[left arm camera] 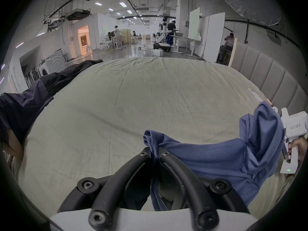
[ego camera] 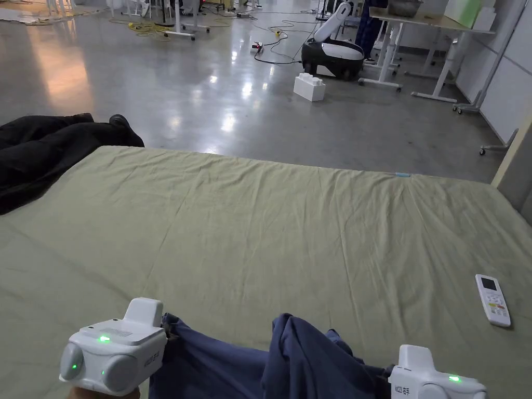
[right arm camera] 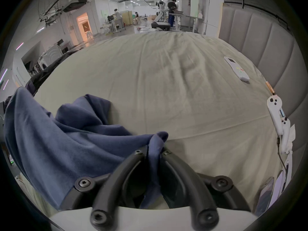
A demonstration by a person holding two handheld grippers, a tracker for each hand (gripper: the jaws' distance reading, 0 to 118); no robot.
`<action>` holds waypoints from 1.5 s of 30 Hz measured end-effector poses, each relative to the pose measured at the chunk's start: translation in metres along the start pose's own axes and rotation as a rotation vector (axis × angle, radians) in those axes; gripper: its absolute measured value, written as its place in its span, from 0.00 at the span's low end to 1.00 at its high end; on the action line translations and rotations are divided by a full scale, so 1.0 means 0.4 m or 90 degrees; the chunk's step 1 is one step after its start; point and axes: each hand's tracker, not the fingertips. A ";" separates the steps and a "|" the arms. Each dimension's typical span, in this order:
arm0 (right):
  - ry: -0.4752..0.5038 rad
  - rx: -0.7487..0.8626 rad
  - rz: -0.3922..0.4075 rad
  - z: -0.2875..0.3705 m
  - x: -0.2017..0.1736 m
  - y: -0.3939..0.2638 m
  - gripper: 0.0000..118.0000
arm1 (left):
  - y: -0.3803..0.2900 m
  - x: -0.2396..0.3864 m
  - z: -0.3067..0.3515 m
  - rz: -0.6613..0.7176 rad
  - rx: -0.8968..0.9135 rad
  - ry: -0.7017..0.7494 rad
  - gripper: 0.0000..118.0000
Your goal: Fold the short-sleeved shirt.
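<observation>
A blue short-sleeved shirt [ego camera: 291, 358] hangs bunched between both grippers at the near edge of the olive-green bed [ego camera: 270, 223]. My left gripper [left arm camera: 154, 152] is shut on one edge of the shirt [left arm camera: 208, 161], the cloth pinched between its black jaws. On the right, my right gripper [right arm camera: 153, 151] is shut on another edge of the shirt [right arm camera: 70, 143], which sags in folds to its left. In the head view the white body of the left gripper [ego camera: 167, 332] sits bottom left and that of the right gripper [ego camera: 389, 370] bottom right. The shirt's lower part is hidden below the frame.
A white remote [ego camera: 492, 300] lies on the bed at the right. Dark clothing [ego camera: 47, 150] is piled on the bed's far left corner. A padded headboard [right arm camera: 260, 39] runs along the right side, with white controllers [right arm camera: 276, 116] beside it. Beyond the bed, floor with cables and desks.
</observation>
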 end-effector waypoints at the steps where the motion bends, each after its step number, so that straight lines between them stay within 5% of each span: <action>1: -0.041 0.005 0.035 0.006 -0.016 -0.001 0.10 | 0.000 -0.002 0.003 0.001 0.003 0.002 0.06; 23: -0.104 0.419 0.005 0.554 0.071 0.189 0.06 | 0.261 -0.060 0.364 0.018 0.218 0.008 0.05; 35: -0.116 0.513 0.002 0.754 0.079 0.354 0.06 | 0.496 -0.130 0.593 0.041 0.322 0.037 0.05; 45: -0.126 0.538 0.000 0.798 0.079 0.524 0.06 | 0.670 -0.208 0.627 0.052 0.346 0.080 0.04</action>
